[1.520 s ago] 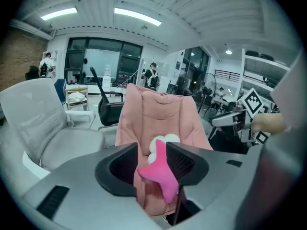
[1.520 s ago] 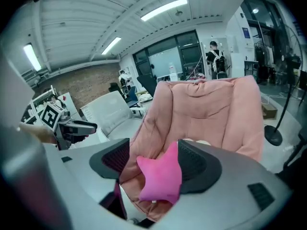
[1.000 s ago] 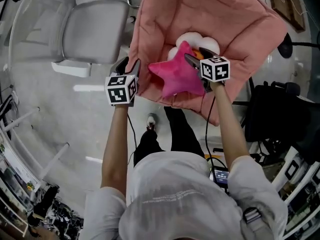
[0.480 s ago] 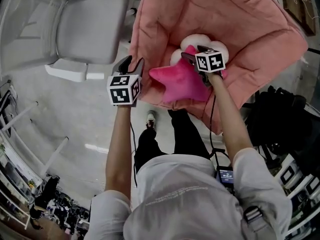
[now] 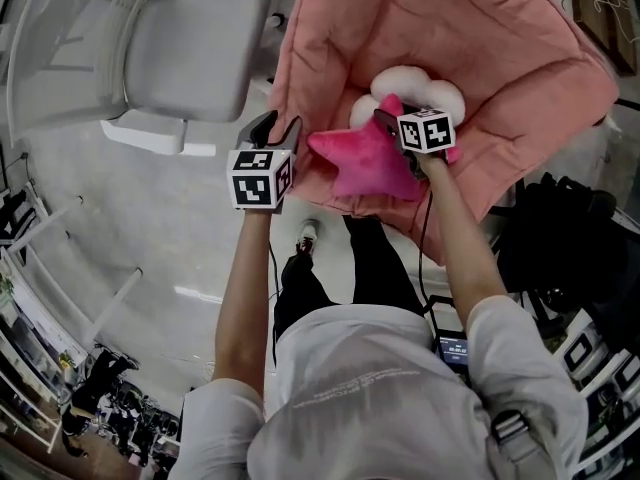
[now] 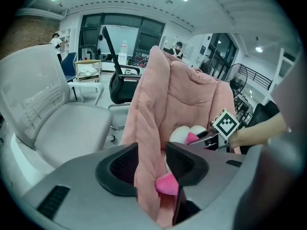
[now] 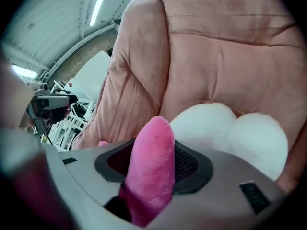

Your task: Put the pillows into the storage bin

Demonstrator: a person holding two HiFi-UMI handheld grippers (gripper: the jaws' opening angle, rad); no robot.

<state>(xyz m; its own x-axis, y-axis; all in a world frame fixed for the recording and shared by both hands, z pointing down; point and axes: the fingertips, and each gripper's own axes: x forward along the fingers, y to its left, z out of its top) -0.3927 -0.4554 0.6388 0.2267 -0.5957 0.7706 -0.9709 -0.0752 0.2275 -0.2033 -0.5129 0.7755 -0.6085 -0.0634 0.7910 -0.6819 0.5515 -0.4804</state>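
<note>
At frame centre a pink star pillow (image 5: 365,163) lies in the pink padded seat (image 5: 480,38), touching a white pillow (image 5: 410,83) above it. The right gripper (image 5: 386,120) is closing its jaws on the star's upper point. The left gripper (image 5: 275,128) meets the seat's left edge.

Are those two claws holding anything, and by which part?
Left gripper clamps the pink padded bin by its near edge. Right gripper, jaws closing, pinches the star pillow by one point.
</note>
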